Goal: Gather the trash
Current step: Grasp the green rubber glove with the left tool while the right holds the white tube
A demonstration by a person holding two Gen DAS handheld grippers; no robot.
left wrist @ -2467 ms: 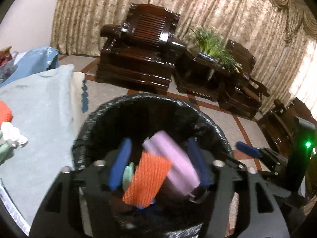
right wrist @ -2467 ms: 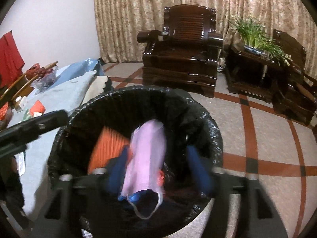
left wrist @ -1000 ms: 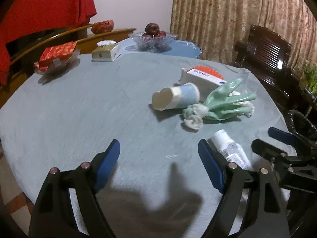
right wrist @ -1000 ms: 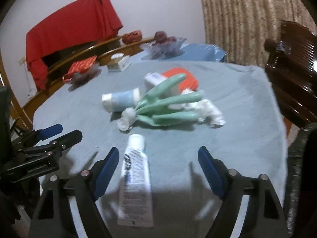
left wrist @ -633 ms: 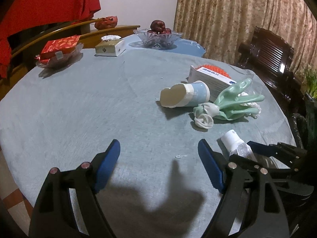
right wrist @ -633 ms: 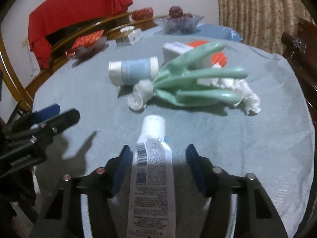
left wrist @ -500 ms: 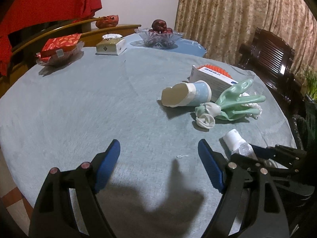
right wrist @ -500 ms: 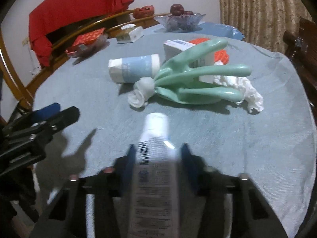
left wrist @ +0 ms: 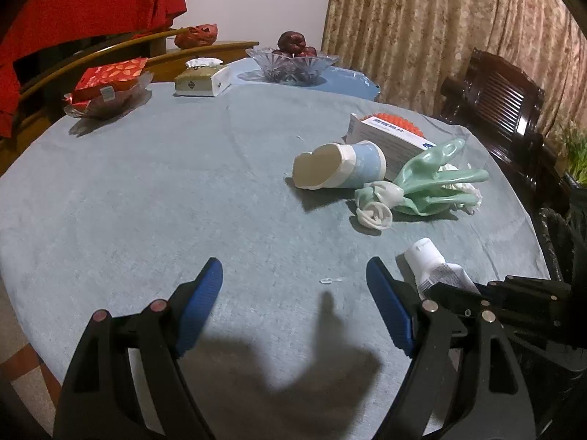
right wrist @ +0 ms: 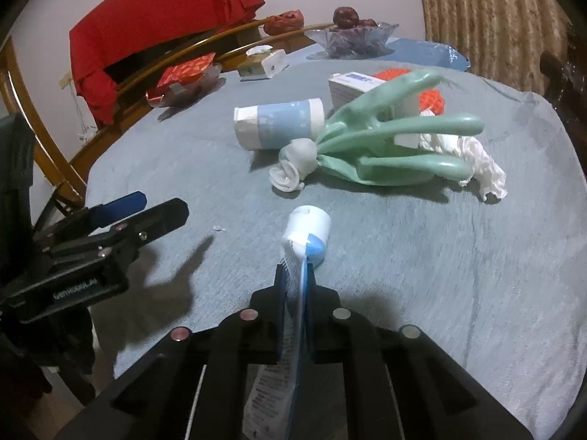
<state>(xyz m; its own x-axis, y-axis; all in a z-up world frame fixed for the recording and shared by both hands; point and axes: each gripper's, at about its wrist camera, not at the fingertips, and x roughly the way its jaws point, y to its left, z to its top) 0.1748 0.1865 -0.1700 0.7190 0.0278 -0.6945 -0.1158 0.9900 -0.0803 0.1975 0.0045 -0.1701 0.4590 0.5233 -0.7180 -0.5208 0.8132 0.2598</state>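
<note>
Glass fruit bowl, tissue box, red packet at table's far edge.

The right gripper has its jaws squeezed tight on the tube, low over the tabletop. The left gripper hovers with its jaws wide apart

Cloth-covered table — cup, glove

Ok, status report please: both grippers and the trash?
Right gripper shut on tube. Left gripper open, empty. Cup, glove on table. Nothing blocking.
</note>
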